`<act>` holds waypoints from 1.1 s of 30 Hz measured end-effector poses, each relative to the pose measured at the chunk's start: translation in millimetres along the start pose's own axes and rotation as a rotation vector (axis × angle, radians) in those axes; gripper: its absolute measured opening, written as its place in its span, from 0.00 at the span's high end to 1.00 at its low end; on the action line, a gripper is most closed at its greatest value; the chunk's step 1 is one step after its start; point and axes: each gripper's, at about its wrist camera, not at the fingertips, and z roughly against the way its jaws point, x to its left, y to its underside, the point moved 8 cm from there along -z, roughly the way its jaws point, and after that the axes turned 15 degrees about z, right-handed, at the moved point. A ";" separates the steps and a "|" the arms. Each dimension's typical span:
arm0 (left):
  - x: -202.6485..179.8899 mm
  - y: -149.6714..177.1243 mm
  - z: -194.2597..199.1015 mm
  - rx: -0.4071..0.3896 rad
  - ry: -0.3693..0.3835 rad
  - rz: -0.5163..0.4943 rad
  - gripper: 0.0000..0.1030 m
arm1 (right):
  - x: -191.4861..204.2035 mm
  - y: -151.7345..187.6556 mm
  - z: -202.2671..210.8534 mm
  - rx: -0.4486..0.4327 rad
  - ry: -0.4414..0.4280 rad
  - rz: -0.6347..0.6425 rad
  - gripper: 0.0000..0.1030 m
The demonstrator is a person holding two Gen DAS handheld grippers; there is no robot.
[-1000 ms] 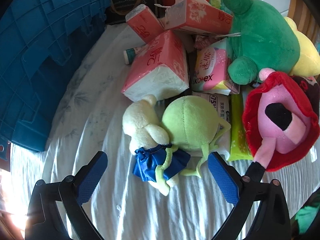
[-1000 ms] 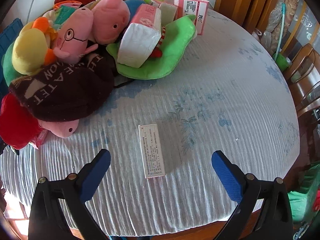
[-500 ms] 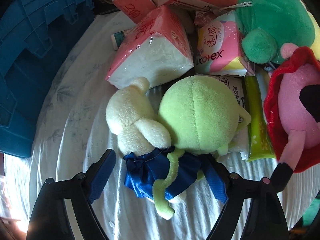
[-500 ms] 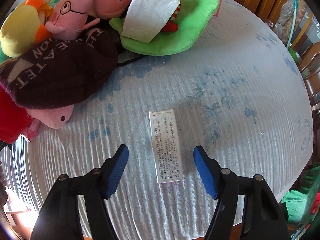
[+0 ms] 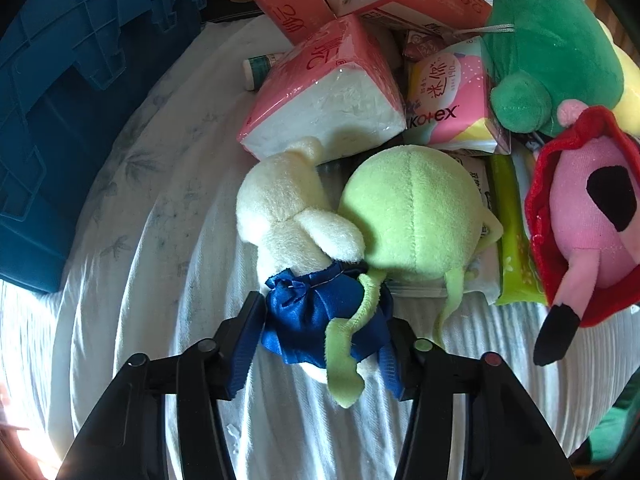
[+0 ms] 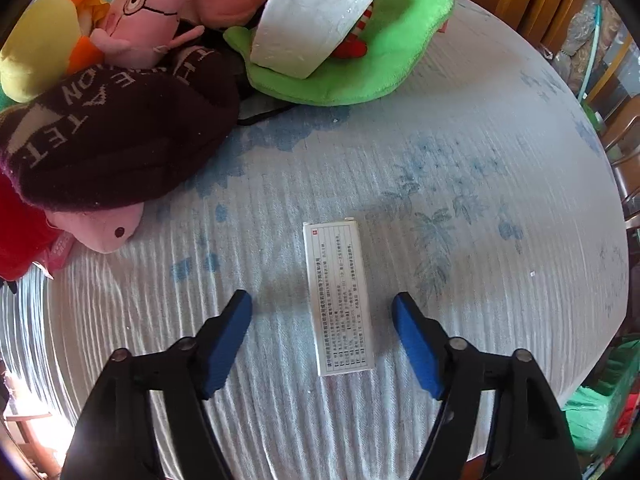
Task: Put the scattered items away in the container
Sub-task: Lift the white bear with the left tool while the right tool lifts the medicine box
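Note:
In the left wrist view my left gripper (image 5: pixel 320 340) is shut on the blue-skirted body of a cream plush toy (image 5: pixel 280 216), with a light green round plush (image 5: pixel 412 216) leaning against it. A blue plastic crate (image 5: pixel 60 100) stands at the left. In the right wrist view my right gripper (image 6: pixel 322 340) is open, its fingers on either side of a flat white printed box (image 6: pixel 340 296) lying on the tablecloth, not touching it.
Pink tissue packs (image 5: pixel 324 92), a Kotex pack (image 5: pixel 448 100), a dark green plush (image 5: pixel 548 52) and a red-pink plush (image 5: pixel 588 216) crowd behind. A brown knit hat (image 6: pixel 112 136), pink pig plushes (image 6: pixel 160 12) and a green plush (image 6: pixel 360 60) lie far left. Chairs (image 6: pixel 616 140) stand right.
My left gripper moved forward and closed on the cream plush's blue skirt. My right gripper moved forward over the white box and narrowed, staying open.

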 end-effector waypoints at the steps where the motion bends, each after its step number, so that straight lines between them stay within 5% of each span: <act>1: -0.5 -0.2 2.2 0.005 0.004 0.004 0.69 | -0.7 -0.2 2.6 -0.007 0.000 0.001 0.53; 2: -0.6 -1.0 5.9 0.001 0.013 0.007 0.70 | -2.1 0.2 4.9 -0.007 0.003 -0.001 0.67; 4: 0.9 -2.6 16.1 -0.018 0.023 0.005 0.71 | -3.4 1.6 7.5 -0.005 -0.004 -0.003 0.71; 17: 6.5 -29.2 78.7 -0.183 0.086 0.001 0.72 | 14.2 -3.4 48.1 -0.105 -0.039 0.014 0.72; 28: -13.9 -26.1 110.8 -0.220 0.097 -0.039 0.71 | -8.0 -18.4 58.2 -0.115 -0.054 0.006 0.72; 30: -16.7 -19.6 110.2 -0.211 0.099 -0.040 0.70 | -14.1 -11.4 47.0 -0.101 -0.088 -0.032 0.64; 32: -16.8 -14.1 103.6 -0.196 0.093 -0.038 0.67 | -16.8 -5.6 37.5 -0.090 -0.110 -0.058 0.24; 33: -16.4 -11.1 100.1 -0.188 0.088 -0.036 0.66 | -16.8 -3.3 33.5 -0.086 -0.115 -0.065 0.18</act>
